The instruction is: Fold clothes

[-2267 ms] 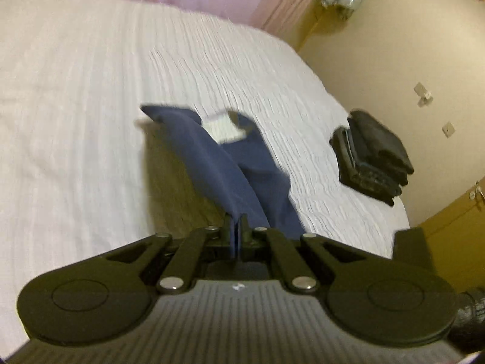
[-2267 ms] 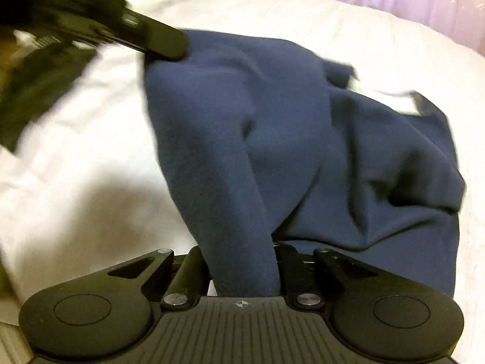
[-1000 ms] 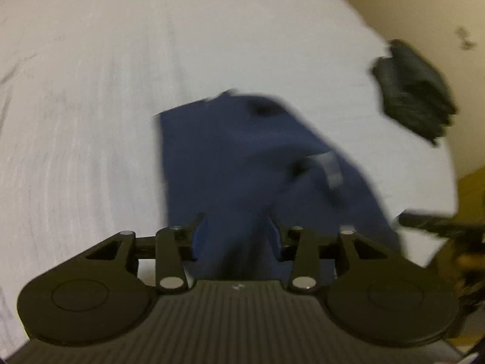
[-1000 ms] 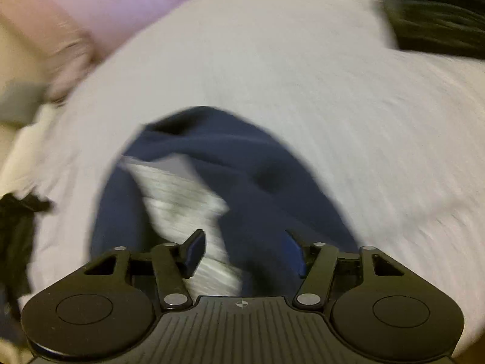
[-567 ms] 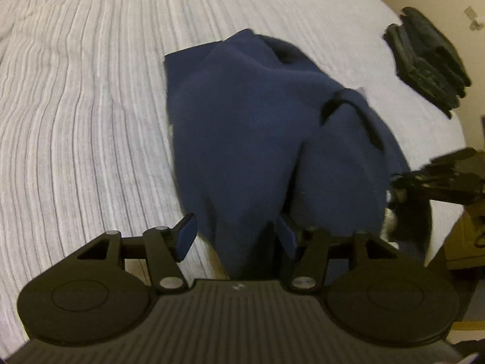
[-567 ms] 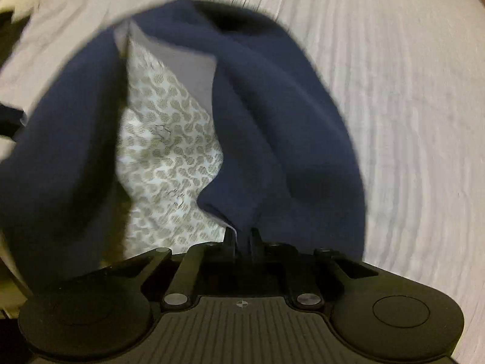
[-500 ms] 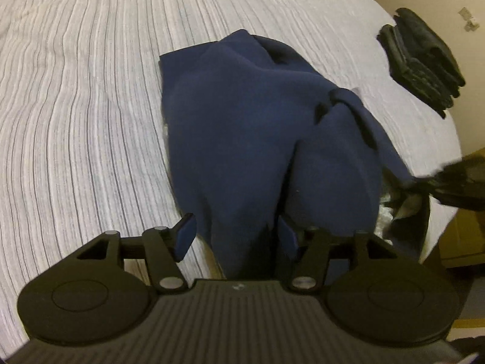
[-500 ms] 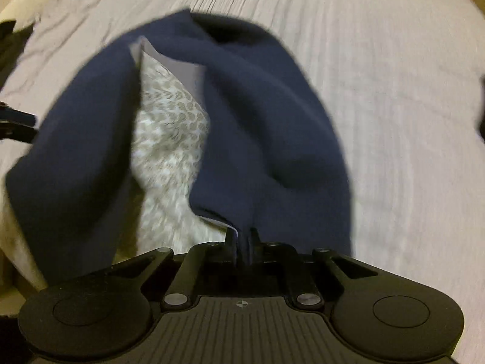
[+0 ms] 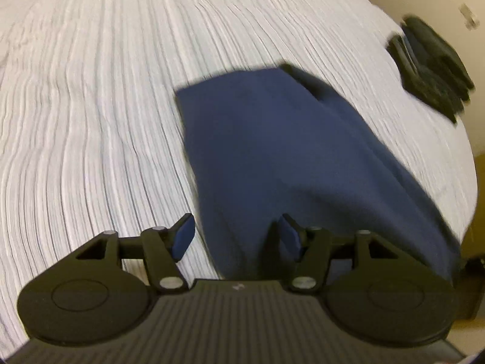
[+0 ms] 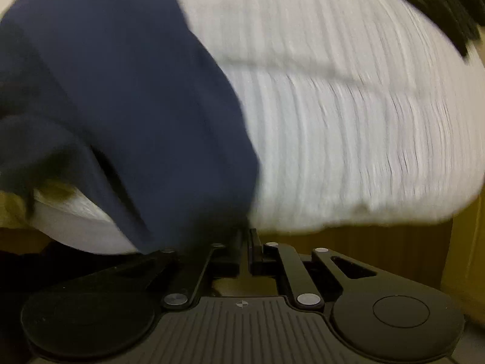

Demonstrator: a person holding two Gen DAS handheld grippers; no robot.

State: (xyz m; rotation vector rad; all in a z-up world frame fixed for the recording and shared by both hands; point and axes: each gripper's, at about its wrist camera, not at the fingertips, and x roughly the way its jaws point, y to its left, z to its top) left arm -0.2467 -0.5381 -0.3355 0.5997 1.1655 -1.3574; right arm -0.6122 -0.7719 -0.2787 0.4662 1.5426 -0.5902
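On white ribbed bedspread point(image 9: 91, 121), navy garment point(image 9: 272, 151), left hand-held gripper point(image 9: 236, 235) spread and just opening around its hem, right hand-held gripper point(image 10: 245, 239) pinching its edge

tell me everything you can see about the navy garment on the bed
The navy garment is plain dark blue cloth, soft and matte, like fleece or jersey. It lies spread on the white ribbed bedspread, fairly flat with a darker fold at its far edge, its near end reaching the bed's edge. The left gripper stands open astride its near edge, pads not pressing. The right gripper is shut right at its hem, apparently pinching it. Both views are blurred.
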